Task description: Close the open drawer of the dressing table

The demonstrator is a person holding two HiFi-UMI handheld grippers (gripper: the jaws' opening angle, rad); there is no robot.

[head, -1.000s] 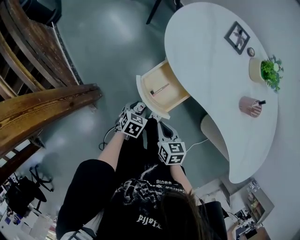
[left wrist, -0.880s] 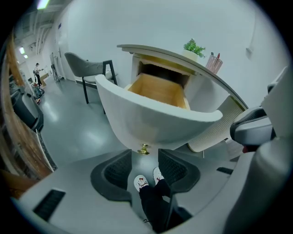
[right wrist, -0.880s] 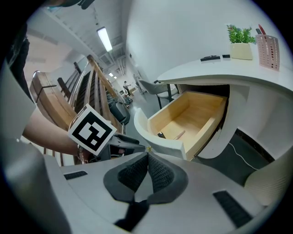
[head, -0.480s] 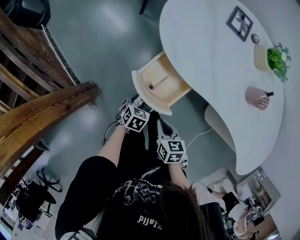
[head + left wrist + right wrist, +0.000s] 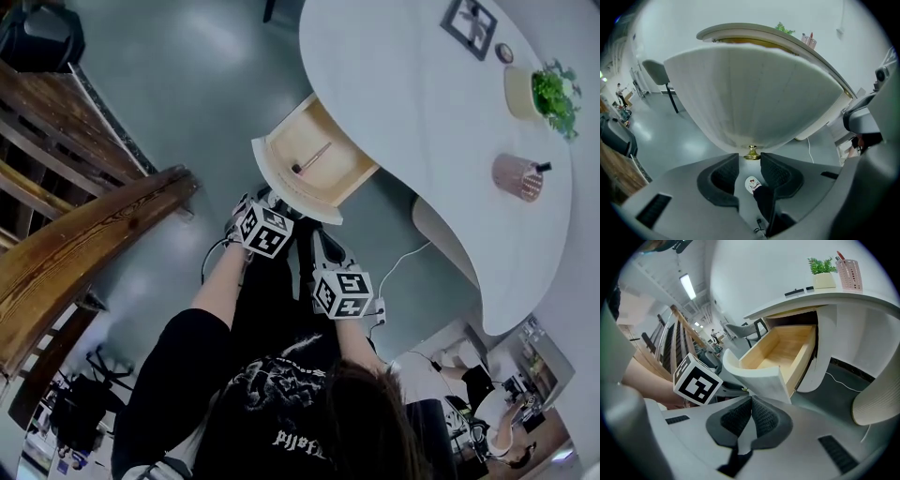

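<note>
The dressing table (image 5: 412,122) has a white curved top, and its wooden drawer (image 5: 314,159) stands pulled out, with a white rounded front (image 5: 279,192). My left gripper (image 5: 265,202) is right at that front. In the left gripper view its jaws are closing, and the small brass knob (image 5: 751,152) sits at the tips of the left gripper (image 5: 750,159) with a gap on both sides. The drawer front (image 5: 754,93) fills that view. My right gripper (image 5: 751,401) is shut with nothing in it. It hangs just short of the drawer's (image 5: 783,350) near corner.
On the tabletop stand a picture frame (image 5: 468,22), a potted plant (image 5: 548,94) and a pink pen cup (image 5: 518,176). A thin stick (image 5: 314,157) lies in the drawer. Wooden stair rails (image 5: 84,244) rise at the left. A cable (image 5: 412,258) runs across the grey floor.
Both grippers have sunk a little and come closer to the drawer front. The drawer stays pulled out as before.
</note>
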